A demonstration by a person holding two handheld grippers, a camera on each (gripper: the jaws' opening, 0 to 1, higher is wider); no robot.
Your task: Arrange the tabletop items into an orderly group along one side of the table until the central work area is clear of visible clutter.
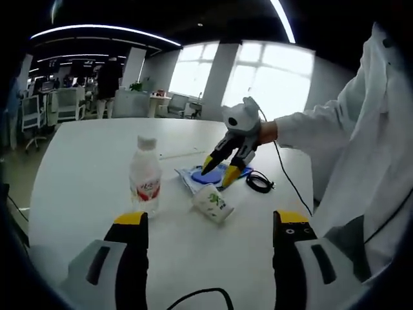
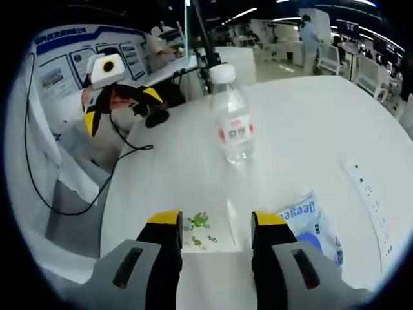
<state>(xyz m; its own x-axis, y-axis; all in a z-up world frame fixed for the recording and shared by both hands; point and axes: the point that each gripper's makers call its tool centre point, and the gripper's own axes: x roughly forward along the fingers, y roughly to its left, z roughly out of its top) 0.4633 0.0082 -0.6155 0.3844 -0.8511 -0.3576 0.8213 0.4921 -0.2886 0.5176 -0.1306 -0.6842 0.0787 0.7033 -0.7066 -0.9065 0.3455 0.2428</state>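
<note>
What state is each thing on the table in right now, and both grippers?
water bottle: upright, capped
paper cup: lying on its side
blue packet: flat on the table
left gripper: open, empty
right gripper: open, fingers either side of the paper cup

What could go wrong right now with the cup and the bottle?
The right gripper hovers open over the tipped paper cup, which lies on its side and may roll away when nudged. The water bottle stands upright close by, so a sideways sweep could knock it over. The black cable could snag.
</note>
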